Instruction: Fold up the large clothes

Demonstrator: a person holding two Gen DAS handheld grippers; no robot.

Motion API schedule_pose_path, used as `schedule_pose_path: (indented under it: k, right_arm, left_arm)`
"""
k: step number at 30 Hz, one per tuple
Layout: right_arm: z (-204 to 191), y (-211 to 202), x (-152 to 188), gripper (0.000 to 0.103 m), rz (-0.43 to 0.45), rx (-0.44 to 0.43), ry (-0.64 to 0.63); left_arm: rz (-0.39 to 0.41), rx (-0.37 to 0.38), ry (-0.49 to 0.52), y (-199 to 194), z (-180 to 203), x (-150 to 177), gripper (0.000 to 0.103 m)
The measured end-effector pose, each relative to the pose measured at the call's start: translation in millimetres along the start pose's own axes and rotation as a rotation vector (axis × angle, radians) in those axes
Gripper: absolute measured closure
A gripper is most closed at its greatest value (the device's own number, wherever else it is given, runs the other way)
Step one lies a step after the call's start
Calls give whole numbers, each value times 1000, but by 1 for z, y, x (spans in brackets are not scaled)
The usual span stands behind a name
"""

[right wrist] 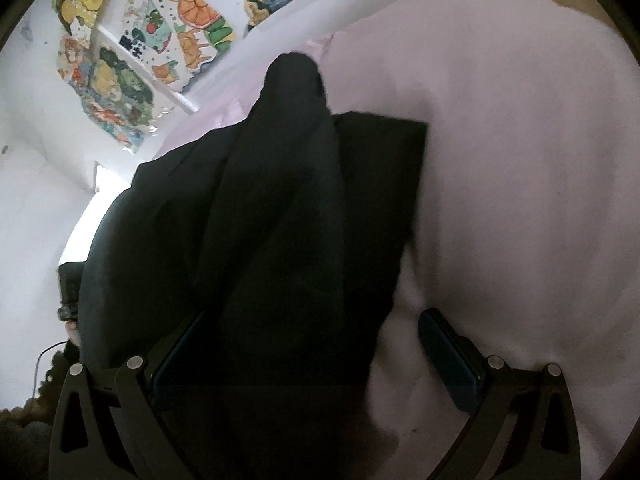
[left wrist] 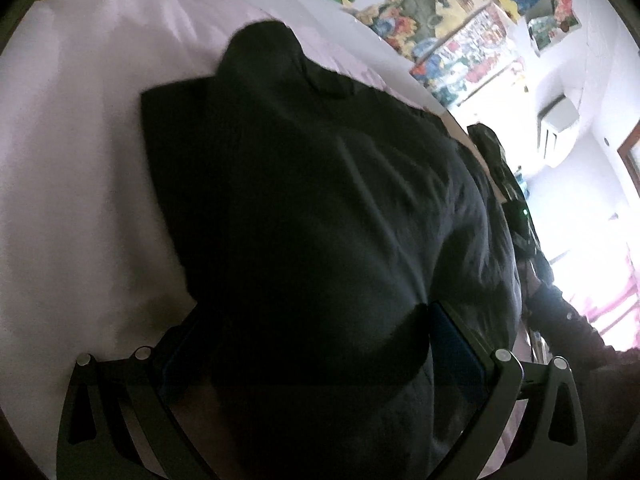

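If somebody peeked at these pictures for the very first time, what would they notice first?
The big black garment would catch the eye first: it fills the middle of both views, lying on a pale pink sheet. Next, the colourful cartoon pictures on the white wall behind it. Both tongs, left and right, stand open with the dark cloth between their fingers.

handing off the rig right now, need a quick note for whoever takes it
Left tongs: open, straddling the near edge of the dark garment; nothing pinched.
Right tongs: open, over the same garment's near right edge; right finger is over the bare pale sheet.
Garment: lies on the sheet, partly folded, with a narrow piece laid down its middle.
Done: apparently the first folds.
Left: probably grip the near edge with both tongs, fold it away, then flatten.
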State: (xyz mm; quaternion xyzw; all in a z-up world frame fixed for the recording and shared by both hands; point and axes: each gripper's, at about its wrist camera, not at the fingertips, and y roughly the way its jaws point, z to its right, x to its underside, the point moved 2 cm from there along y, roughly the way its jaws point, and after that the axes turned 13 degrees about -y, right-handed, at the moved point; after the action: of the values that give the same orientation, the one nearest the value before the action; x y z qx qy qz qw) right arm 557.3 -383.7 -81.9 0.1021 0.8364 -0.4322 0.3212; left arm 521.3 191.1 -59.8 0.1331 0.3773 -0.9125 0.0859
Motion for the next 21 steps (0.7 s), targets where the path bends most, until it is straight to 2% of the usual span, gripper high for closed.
schedule_pose_path:
  k: [7, 15, 21]
  right_arm:
    - [-6, 10, 4, 0, -20, -149, 6]
    - [-9, 15, 2, 0, -36, -125, 1]
    - [-12, 15, 3, 0, -33, -87, -25]
  left_arm:
    - [-31, 18, -4, 5, -6, 0, 1]
    - [-53, 36, -11, 11, -7, -2, 1]
    - [-40, 24, 1, 13, -6, 0, 1]
